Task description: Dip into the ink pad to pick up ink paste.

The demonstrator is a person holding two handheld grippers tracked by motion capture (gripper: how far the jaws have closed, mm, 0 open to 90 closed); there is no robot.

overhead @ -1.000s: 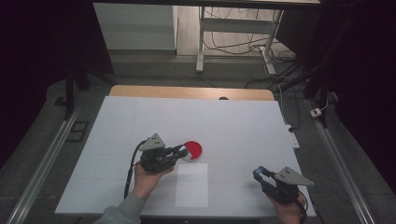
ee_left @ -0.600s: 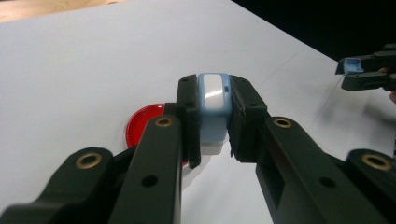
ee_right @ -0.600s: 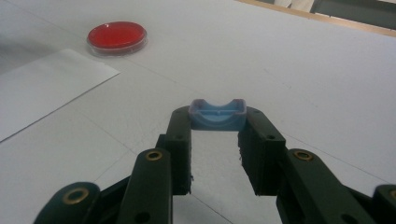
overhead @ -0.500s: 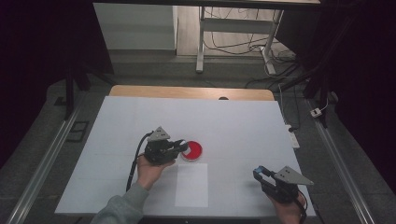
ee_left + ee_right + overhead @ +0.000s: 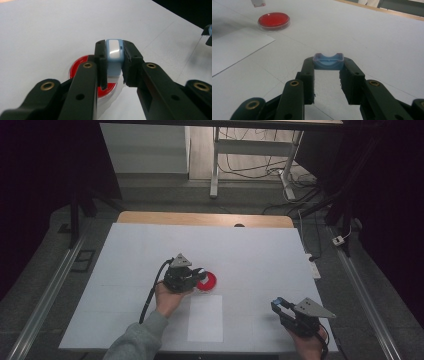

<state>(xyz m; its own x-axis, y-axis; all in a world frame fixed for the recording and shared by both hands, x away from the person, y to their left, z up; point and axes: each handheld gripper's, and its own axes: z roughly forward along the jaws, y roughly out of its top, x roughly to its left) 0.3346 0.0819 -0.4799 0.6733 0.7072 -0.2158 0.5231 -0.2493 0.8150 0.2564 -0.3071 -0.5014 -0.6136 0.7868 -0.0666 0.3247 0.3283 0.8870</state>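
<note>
The left gripper [image 5: 199, 276] had moved farther over the white table [image 5: 260, 250], clasping a blue piece [image 5: 114, 60] above the red dish [image 5: 206, 282]; the right gripper [image 5: 278, 306], near right, gripped a blue cap [image 5: 328, 61].

Bright table, dark surroundings, soft shadows

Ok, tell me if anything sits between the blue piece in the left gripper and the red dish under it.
Nothing visible does. The left gripper holds the blue piece just above the near rim of the red dish, and the white sheet lies off to the side.

Open table [image 5: 260, 255] all round — red dish [image 5: 207, 281] alone obstructs.
</note>
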